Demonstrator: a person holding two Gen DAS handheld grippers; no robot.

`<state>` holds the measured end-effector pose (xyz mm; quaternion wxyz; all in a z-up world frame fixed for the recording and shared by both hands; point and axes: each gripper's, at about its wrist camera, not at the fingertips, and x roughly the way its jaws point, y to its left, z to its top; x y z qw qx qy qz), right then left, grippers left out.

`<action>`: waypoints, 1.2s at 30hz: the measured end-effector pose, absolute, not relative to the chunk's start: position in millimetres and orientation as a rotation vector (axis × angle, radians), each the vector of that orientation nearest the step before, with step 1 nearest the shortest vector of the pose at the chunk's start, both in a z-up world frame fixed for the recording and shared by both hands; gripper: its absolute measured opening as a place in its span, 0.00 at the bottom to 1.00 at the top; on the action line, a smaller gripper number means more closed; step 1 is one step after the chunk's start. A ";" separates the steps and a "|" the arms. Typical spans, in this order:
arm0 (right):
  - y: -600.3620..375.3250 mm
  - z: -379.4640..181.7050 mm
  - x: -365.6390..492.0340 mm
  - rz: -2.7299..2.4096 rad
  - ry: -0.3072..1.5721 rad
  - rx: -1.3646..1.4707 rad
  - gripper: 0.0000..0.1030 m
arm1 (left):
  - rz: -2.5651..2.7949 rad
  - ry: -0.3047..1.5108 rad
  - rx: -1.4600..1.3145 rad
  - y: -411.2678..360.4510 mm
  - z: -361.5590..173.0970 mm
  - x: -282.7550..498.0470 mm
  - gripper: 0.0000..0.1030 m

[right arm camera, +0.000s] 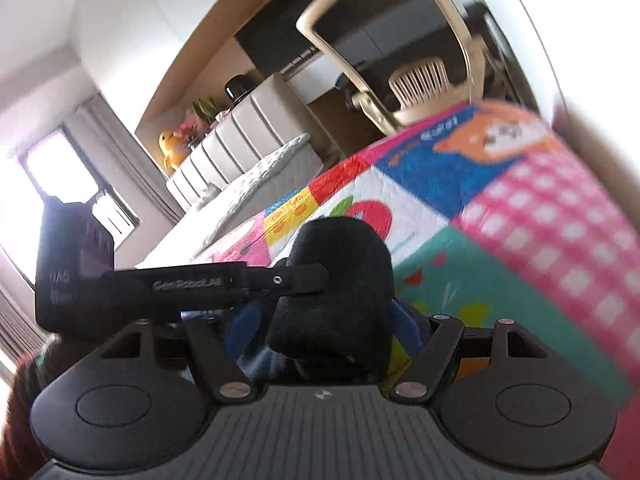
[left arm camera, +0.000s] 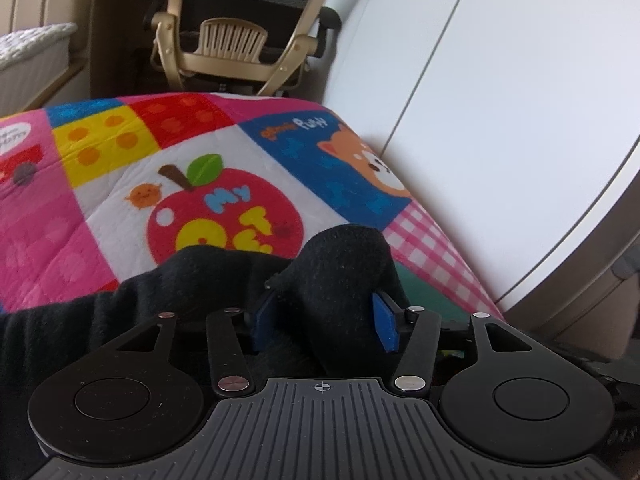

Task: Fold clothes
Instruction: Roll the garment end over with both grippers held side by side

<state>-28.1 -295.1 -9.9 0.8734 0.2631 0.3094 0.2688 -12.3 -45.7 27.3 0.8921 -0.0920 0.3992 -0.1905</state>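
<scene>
Step in hand: both corners of the black fleece garment [left arm camera: 168, 292] were held up over the bright patchwork cartoon quilt [left arm camera: 224, 148] on the bed, seemingly mid-fold.
Left hand-held gripper [left arm camera: 326, 316]: its blue pads [left arm camera: 385, 322] clamped a bunched fold of the fleece.
Right hand-held gripper [right arm camera: 324, 320]: clamped on another bunch of the black fleece garment [right arm camera: 340, 280], the left one crossing just in front.
Next move: probably carrying the held edge across, level, then laying it flat.
Containers: none visible.
</scene>
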 end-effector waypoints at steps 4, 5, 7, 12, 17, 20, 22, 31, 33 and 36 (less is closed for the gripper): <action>-290.1 -25.9 -13.6 0.541 0.693 0.603 0.70 | -0.383 0.829 -0.212 -34.4 24.4 -14.2 0.64; -287.6 -30.1 -9.9 0.527 0.712 0.594 0.70 | -0.381 0.829 -0.219 -31.9 23.0 -15.0 0.65; -281.4 -32.9 -7.3 0.514 0.712 0.551 0.70 | -0.378 0.827 -0.236 -26.9 19.8 -16.6 0.66; -249.1 -16.8 -27.1 0.495 0.659 0.282 0.54 | -0.381 0.806 -0.337 -11.1 10.2 -22.8 0.66; -217.3 0.5 -48.3 0.445 0.593 0.040 0.53 | -0.369 0.754 -0.420 5.6 13.4 -36.5 0.63; -199.3 8.3 -55.7 0.421 0.570 -0.075 0.53 | -0.362 0.715 -0.432 12.9 22.2 -42.6 0.63; -187.2 12.1 -59.8 0.412 0.549 -0.156 0.53 | -0.381 0.705 -0.437 14.4 27.3 -42.7 0.63; -166.0 13.8 -72.2 0.468 0.468 -0.295 0.63 | -0.360 0.750 -0.399 7.3 23.4 -26.7 0.70; -177.1 17.7 -72.3 0.515 0.464 -0.230 0.66 | -0.352 0.753 -0.392 9.6 20.5 -26.6 0.70; -202.4 24.5 -68.1 0.590 0.471 -0.047 0.80 | -0.343 0.756 -0.381 12.5 16.8 -26.6 0.71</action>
